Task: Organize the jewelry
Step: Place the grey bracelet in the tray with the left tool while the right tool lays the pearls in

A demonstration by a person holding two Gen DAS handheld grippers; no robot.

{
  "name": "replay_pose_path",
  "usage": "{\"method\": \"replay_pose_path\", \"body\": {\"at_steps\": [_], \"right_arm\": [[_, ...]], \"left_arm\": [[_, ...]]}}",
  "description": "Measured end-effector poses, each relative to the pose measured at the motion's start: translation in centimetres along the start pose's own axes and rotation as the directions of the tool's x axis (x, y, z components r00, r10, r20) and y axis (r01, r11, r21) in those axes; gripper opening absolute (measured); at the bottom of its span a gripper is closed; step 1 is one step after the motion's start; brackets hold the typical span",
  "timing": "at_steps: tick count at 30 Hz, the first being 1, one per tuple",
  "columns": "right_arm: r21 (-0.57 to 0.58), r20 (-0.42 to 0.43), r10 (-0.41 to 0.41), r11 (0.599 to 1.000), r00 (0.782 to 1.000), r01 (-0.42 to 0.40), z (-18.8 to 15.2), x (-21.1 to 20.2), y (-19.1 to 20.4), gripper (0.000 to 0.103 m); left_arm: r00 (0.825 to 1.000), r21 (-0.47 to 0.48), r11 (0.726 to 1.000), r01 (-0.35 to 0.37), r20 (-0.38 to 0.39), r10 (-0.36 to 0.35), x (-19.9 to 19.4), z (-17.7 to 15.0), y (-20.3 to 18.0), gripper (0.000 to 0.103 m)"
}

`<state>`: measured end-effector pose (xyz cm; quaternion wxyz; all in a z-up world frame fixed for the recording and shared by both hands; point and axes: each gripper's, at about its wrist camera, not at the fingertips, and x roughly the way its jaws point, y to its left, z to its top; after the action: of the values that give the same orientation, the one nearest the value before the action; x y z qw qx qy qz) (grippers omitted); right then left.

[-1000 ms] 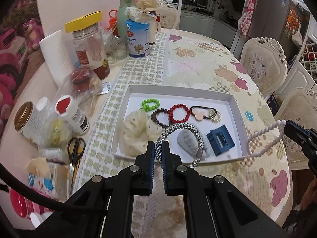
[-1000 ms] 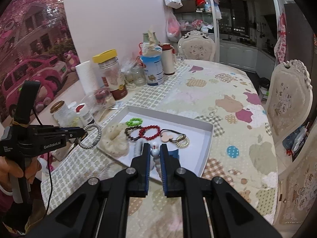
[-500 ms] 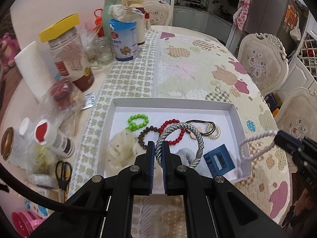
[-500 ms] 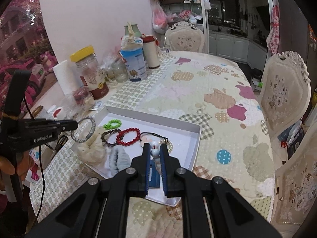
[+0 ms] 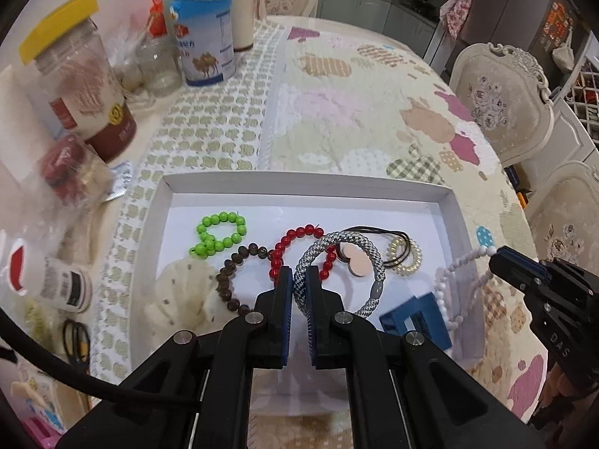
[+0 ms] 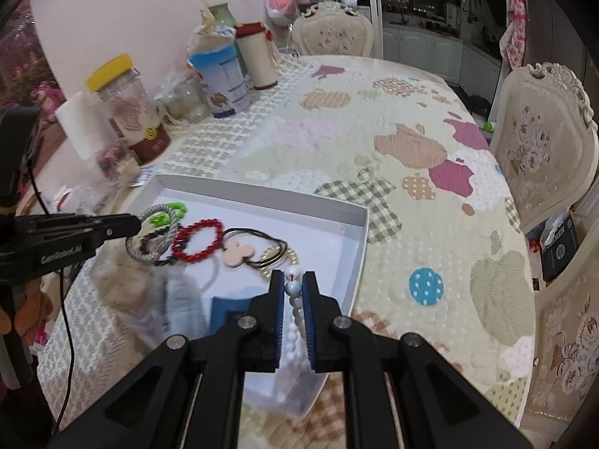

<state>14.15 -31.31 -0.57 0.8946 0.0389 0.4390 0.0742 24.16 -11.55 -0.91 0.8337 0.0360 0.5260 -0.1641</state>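
Note:
A white tray [image 5: 307, 181] [image 6: 359, 239] lies on the patterned tablecloth. Inside it are a green bead bracelet [image 5: 221, 234], a brown bead bracelet [image 5: 232, 280], a red bead bracelet [image 5: 299, 250] [image 6: 196, 239], a black hair tie with a pink charm [image 5: 355, 258] [image 6: 236, 254], a gold coil tie [image 5: 406, 258], a cream scrunchie [image 5: 183, 295] and a blue clip [image 5: 415, 316]. My left gripper [image 5: 298, 284] is shut on a silver braided hair tie [image 5: 359, 247] [image 6: 149, 235] above the tray. My right gripper [image 6: 292, 288] [image 5: 499, 258] is shut on a white bead bracelet [image 6: 294, 314] [image 5: 449, 284] over the tray's right edge.
Along the left side stand a yellow-lidded jar [image 5: 75, 78], a blue-and-white can [image 5: 204, 37], a glass jar [image 5: 157, 60], small bottles and scissors [image 5: 76, 340]. Padded chairs [image 5: 501, 97] [image 6: 543, 142] ring the table's right side.
Both grippers have moved forward and down toward the tray, each still holding its piece. The silver tie now hangs over the tray's middle and the white beads over its right edge.

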Motion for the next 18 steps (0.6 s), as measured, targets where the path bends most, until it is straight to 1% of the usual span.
{"method": "replay_pose_path", "body": {"at_steps": [10,14,18], "right_arm": [[-0.009,-0.049,-0.022,1.0,0.999,0.021,2.6,6.1,-1.2,0.01],[-0.037,-0.07,-0.033,0.999,0.997,0.03,3.0,8.1,-1.2,0.01],[-0.044,-0.094,-0.047,0.998,0.994,0.043,2.8,9.3,-1.1,0.01]], "left_arm": [[0.998,-0.03,1.0,-0.009,-0.063,0.007,4.1,0.9,1.0,0.006],[0.996,-0.039,0.999,-0.015,-0.083,0.012,5.2,0.8,1.5,0.006],[0.996,-0.056,0.998,-0.015,-0.092,0.01,5.9,0.9,2.0,0.006]]}}
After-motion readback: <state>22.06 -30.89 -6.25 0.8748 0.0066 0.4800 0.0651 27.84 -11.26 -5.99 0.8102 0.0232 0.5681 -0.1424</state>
